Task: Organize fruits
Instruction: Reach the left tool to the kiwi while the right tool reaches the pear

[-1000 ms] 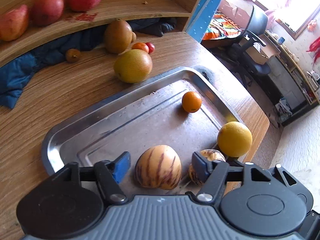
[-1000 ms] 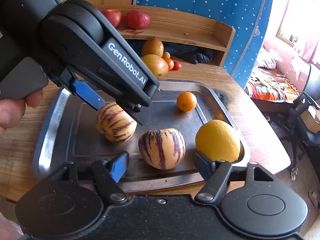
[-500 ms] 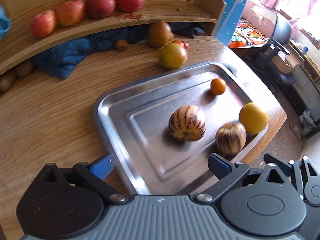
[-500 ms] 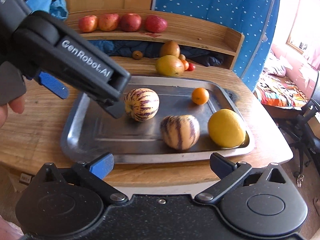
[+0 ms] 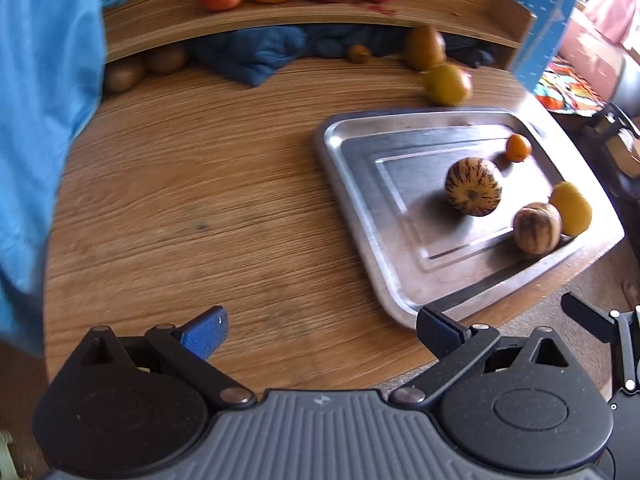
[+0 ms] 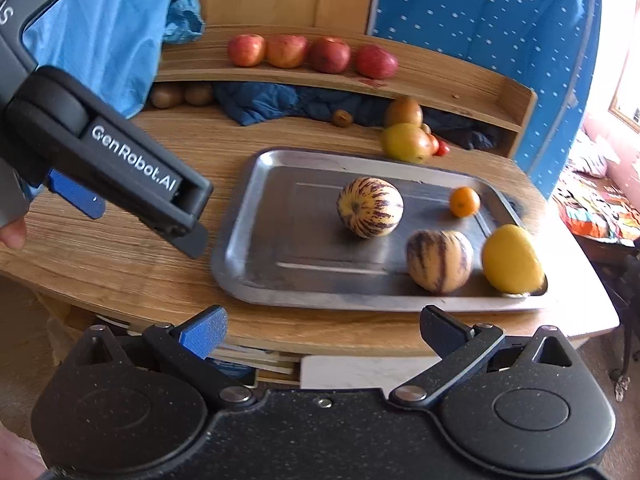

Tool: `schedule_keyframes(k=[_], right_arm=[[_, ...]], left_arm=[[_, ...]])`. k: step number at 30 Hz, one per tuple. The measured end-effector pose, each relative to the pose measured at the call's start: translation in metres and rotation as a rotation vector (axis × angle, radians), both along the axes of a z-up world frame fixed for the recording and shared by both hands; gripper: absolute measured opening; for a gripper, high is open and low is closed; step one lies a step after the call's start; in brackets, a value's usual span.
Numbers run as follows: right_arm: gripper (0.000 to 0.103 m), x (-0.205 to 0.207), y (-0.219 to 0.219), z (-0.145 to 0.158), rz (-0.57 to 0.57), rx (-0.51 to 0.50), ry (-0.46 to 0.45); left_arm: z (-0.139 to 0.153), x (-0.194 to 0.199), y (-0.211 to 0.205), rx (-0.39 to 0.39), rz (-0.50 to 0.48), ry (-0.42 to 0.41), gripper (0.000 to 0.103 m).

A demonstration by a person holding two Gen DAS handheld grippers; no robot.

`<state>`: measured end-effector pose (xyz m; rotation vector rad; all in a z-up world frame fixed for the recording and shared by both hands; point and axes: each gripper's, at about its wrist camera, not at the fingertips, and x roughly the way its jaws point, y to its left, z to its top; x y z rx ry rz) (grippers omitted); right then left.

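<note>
My left gripper (image 5: pixel 320 330) hangs over the bare wood of the table (image 5: pixel 200 200), near its front edge, with its fingers spread wide and nothing between them. My right gripper (image 6: pixel 320 330) sits just off the front edge of the table, its fingers equally wide apart and empty.

The metal tray (image 6: pixel 256 240) lies toward the right side of the table. On it I see two striped melons: one (image 6: pixel 370 207) near the tray's middle, the other (image 6: pixel 439 256) by the front rim. Just beside that second melon, in the tray's front right corner, is a lemon (image 6: pixel 512 260); I cannot tell whether the two touch. A small orange (image 6: pixel 464 201) sits alone near the tray's right rim, further back.

Behind the tray's far right corner, on the table, a yellow-green fruit (image 6: pixel 406 143) sits in front of a brown pear (image 6: pixel 404 112), with a little red fruit (image 6: pixel 442 147) just beside. A small brown fruit (image 6: pixel 342 118) lies near the crumpled blue cloth (image 6: pixel 260 104) under the shelf (image 6: pixel 440 80). Four red apples (image 6: pixel 312 54) line up in a row on the shelf.

From the right wrist view, my left gripper's body is over the table's left part, well apart from the tray, with a fingertip of my hand (image 6: pixel 12 234) at its handle.
</note>
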<state>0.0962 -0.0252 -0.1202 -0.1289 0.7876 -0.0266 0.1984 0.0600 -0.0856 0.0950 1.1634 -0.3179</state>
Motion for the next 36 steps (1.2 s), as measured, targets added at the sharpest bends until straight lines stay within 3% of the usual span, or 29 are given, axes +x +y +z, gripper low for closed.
schedule_keyframes(k=[14, 28, 36], right_arm=[[0.102, 0.044, -0.015, 0.009, 0.049, -0.031, -0.061], [0.102, 0.117, -0.08, 0.012, -0.112, -0.05, -0.088], [0.102, 0.174, -0.103, 0.008, -0.165, -0.008, -0.06]], left_arm=[[0.008, 0.039, -0.002, -0.014, 0.074, -0.031, 0.102], [0.011, 0.133, -0.071, -0.044, -0.033, -0.112, 0.102], [-0.005, 0.199, -0.094, -0.078, -0.075, -0.103, 0.102]])
